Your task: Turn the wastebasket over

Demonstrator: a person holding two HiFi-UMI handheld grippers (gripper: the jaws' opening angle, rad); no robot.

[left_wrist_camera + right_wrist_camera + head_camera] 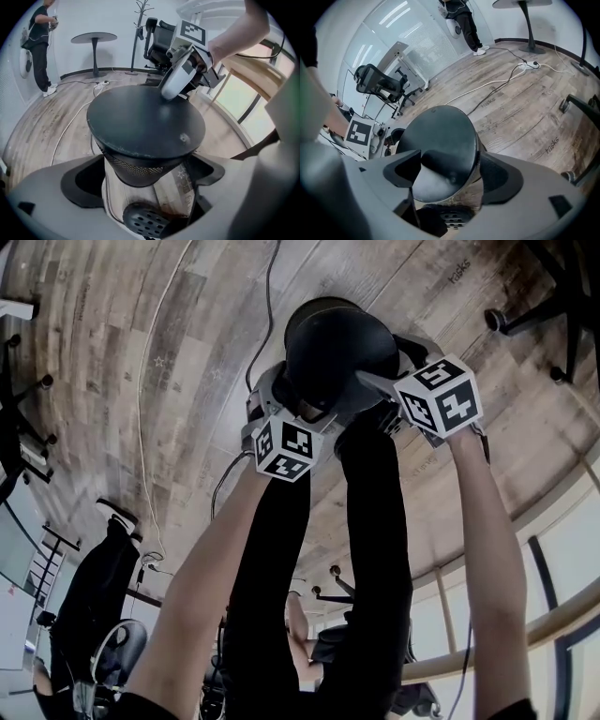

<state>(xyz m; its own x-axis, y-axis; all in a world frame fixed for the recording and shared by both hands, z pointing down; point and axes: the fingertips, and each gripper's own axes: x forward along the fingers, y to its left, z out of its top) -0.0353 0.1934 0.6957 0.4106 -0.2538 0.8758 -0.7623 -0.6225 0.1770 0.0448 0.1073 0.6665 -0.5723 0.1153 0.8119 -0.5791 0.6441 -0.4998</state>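
Both grippers are gripping the wastebasket [330, 348]. It is sitting between the jaws of the left gripper [145, 180], and the right gripper [450, 173] is clamping its opposite side. Its solid base is facing up at us, with the mesh wall hanging beneath, above the floor [141, 352]. We are judging the flip nearly finished; next we are lowering it rim-down, level, before letting go.
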